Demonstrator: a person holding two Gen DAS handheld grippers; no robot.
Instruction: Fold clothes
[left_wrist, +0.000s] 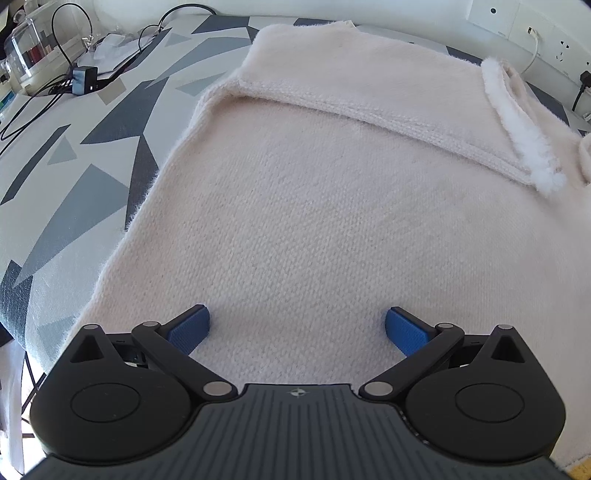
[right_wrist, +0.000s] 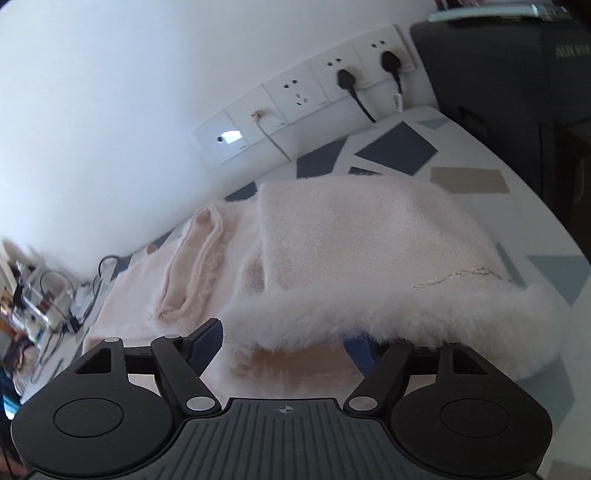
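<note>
The left gripper (left_wrist: 297, 326) hangs over the near part of a pale pink knitted sweater (left_wrist: 332, 206), jaws spread wide and gripping nothing, its blue ribbed pads (left_wrist: 190, 328) just above the weave. The right gripper (right_wrist: 284, 341) has its jaws parted, released; the sweater's fluffy white trim (right_wrist: 388, 314) drapes across the right finger, but no pad presses on it. The sweater lies partly folded on a table (left_wrist: 74, 177) covered in grey and white angular shapes, a folded layer on the right and a furry-edged cuff (left_wrist: 517, 122) at the far right. The left gripper tilts steeply downward; the right points more shallowly toward the wall sockets (right_wrist: 314, 88).
</note>
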